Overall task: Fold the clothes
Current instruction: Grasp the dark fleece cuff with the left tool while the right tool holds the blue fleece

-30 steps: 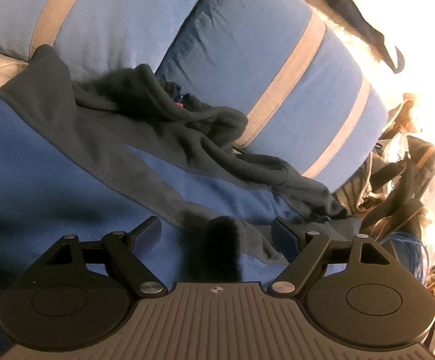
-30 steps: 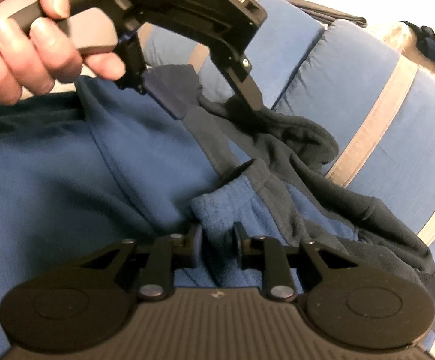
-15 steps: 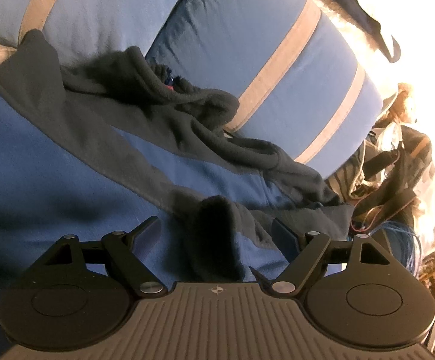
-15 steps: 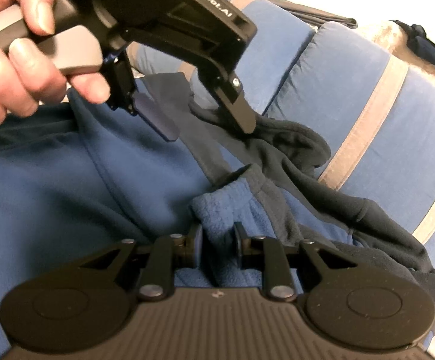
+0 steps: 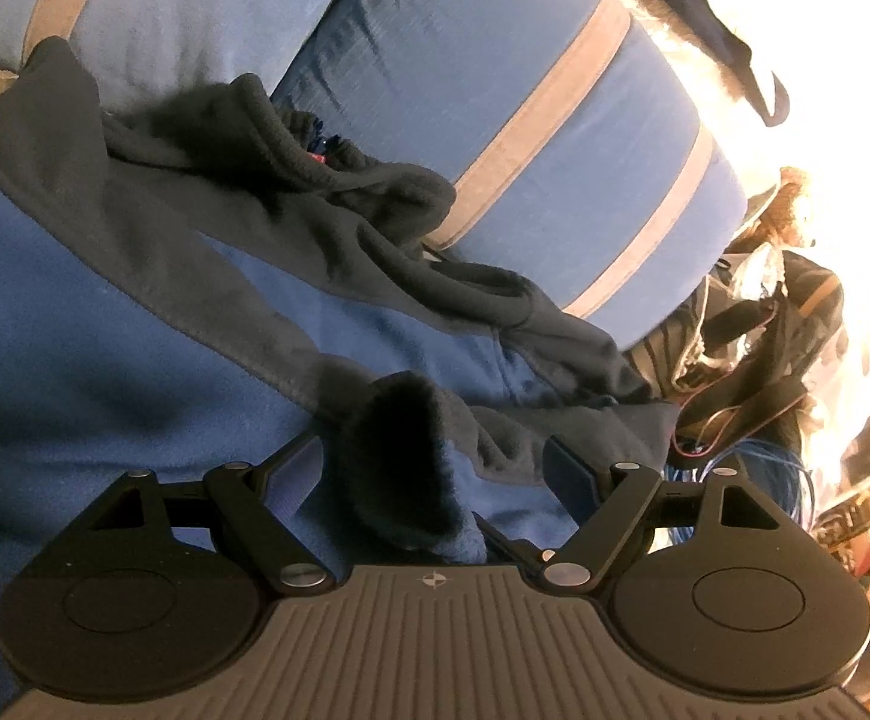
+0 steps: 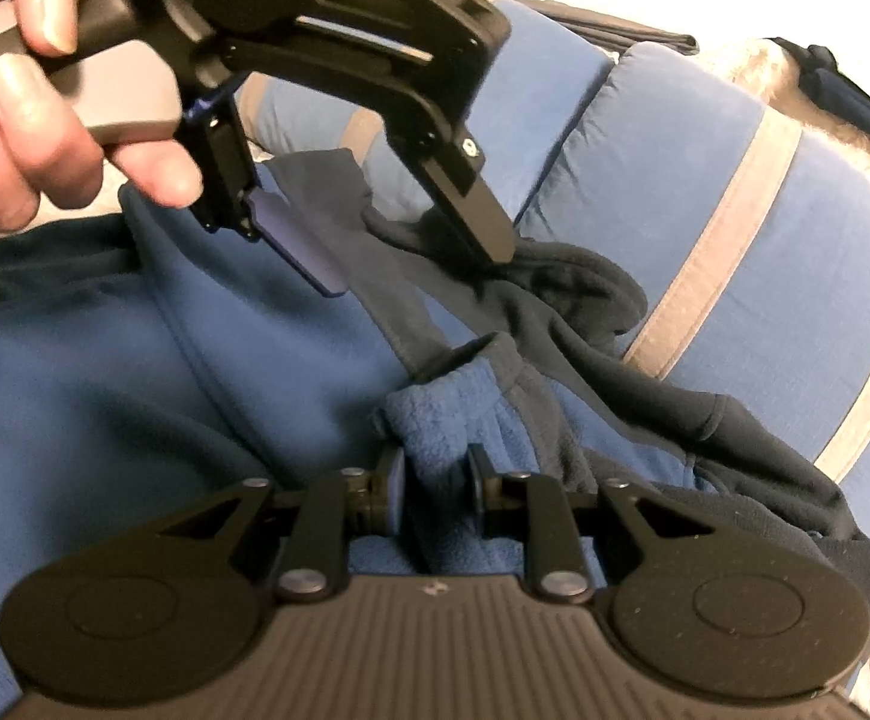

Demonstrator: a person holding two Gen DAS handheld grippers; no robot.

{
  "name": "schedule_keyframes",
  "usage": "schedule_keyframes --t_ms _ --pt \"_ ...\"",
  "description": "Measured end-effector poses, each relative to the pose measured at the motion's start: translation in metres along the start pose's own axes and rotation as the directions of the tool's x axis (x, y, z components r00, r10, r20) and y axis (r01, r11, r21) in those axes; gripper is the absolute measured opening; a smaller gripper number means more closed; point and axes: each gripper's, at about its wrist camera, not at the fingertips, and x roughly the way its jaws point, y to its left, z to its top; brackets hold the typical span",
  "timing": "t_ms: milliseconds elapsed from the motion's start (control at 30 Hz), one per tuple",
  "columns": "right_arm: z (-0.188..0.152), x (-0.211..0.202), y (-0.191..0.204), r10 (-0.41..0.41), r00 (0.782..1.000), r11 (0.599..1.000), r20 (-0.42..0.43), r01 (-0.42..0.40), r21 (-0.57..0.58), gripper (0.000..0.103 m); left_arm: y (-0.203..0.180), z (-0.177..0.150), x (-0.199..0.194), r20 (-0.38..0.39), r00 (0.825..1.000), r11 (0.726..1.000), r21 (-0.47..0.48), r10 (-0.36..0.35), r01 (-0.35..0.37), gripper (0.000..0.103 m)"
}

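A: Where is the fleece (image 6: pixel 135 372) held?
B: A blue fold is clamped between the right claw (image 6: pixel 435 480) fingers. The left claw (image 6: pixel 411 252), marked "RobotAI", is spread apart just ahead, above the dark collar.
A: And beyond it?
B: Striped cushions (image 5: pixel 495 90) are seen.

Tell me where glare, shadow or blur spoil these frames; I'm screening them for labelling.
Left wrist view: the right edge is blown out to white, and the blue and dark grey fleece garment lies in shadow. Right wrist view: evenly lit, though the person's hand looks soft and the striped blue cushions bend with fisheye distortion.
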Motion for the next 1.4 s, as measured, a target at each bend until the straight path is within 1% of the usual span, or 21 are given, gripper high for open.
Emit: schedule_keyframes --t_ms 200,300,433,567,633,700,833,900,967,1067,1167,1300,1333,1400 --pt "0.0 -0.003 -0.002 -0.006 1.0 1.0 0.014 0.006 0.008 0.023 0.001 0.001 0.0 0.007 1.0 1.0 -0.004 0.002 -0.002 0.081" --pt "0.0 -0.005 -0.003 -0.004 1.0 1.0 0.021 0.004 0.013 0.023 0.005 0.001 0.004 -0.015 1.0 1.0 -0.018 -0.01 0.009 0.081" --pt "0.001 -0.007 -0.005 -0.008 0.999 1.0 0.034 0.007 0.026 0.023 0.013 -0.001 0.014 -0.056 0.997 0.995 -0.085 -0.049 0.044 0.081" --pt "0.002 -0.009 -0.006 -0.015 0.999 0.999 0.049 0.013 0.033 0.023 0.023 -0.003 0.023 -0.105 0.99 0.983 -0.169 -0.09 0.072 0.081" --pt "0.003 -0.01 -0.006 -0.016 0.998 0.999 0.054 0.014 0.037 0.023 0.027 -0.003 0.026 -0.115 0.986 0.975 -0.202 -0.12 0.095 0.081" --pt "0.004 -0.01 -0.005 -0.019 0.998 0.999 0.058 0.017 0.027 0.023 0.03 -0.004 0.03 -0.12 0.984 0.969 -0.225 -0.135 0.106 0.081" --pt "0.004 -0.015 0.001 -0.026 0.997 1.0 0.071 0.026 -0.005 0.023 0.04 -0.008 0.04 -0.129 0.976 0.945 -0.299 -0.176 0.131 0.081" --pt "0.005 -0.017 0.003 -0.029 0.997 0.999 0.077 0.03 -0.018 0.023 0.045 -0.009 0.046 -0.151 0.969 0.927 -0.35 -0.197 0.134 0.081" --pt "0.005 -0.018 0.006 -0.029 0.996 0.999 0.085 0.032 -0.028 0.023 0.048 -0.011 0.05 -0.153 0.96 0.905 -0.393 -0.236 0.16 0.081" --pt "0.005 -0.019 0.011 -0.03 0.995 0.997 0.092 0.036 -0.065 0.023 0.052 -0.013 0.054 -0.134 0.953 0.879 -0.437 -0.273 0.191 0.079" --pt "0.002 -0.02 0.021 -0.028 0.995 0.99 0.091 0.04 -0.138 0.023 0.056 -0.014 0.056 -0.118 0.952 0.862 -0.467 -0.283 0.198 0.078" --pt "-0.004 -0.021 0.037 -0.02 0.996 0.97 0.091 0.041 -0.24 0.023 0.063 -0.015 0.058 -0.116 0.954 0.842 -0.508 -0.277 0.183 0.064" --pt "-0.005 -0.022 0.039 -0.015 0.996 0.967 0.089 0.037 -0.252 0.023 0.066 -0.016 0.058 -0.116 0.954 0.835 -0.521 -0.276 0.178 0.063" --pt "-0.006 -0.022 0.042 -0.01 0.996 0.962 0.085 0.032 -0.27 0.023 0.069 -0.016 0.059 -0.121 0.955 0.826 -0.539 -0.269 0.164 0.056"
